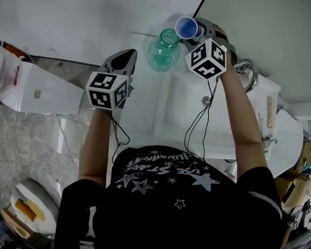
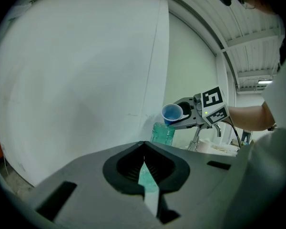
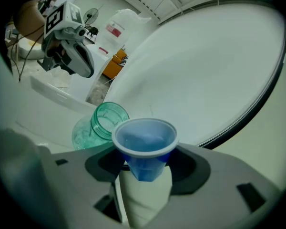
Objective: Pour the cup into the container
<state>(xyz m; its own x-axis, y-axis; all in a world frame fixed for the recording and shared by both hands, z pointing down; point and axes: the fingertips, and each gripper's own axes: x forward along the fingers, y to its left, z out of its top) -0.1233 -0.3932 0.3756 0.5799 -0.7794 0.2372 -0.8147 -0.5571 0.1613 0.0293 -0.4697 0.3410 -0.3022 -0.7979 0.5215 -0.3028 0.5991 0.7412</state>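
White counter's back edge carries the jar [image 1: 165, 51]. Right gripper [image 1: 196, 31] clamps the light, thin, crushable cup [image 1: 186, 27] mid-wall, tilted by the jar's mouth. Left gripper [image 1: 127, 57] is closed and empty.

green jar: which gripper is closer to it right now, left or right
Right. The right gripper holds the blue cup tipped just beside the green jar at its mouth. The left gripper sits farther off on the jar's other side, apart from it.
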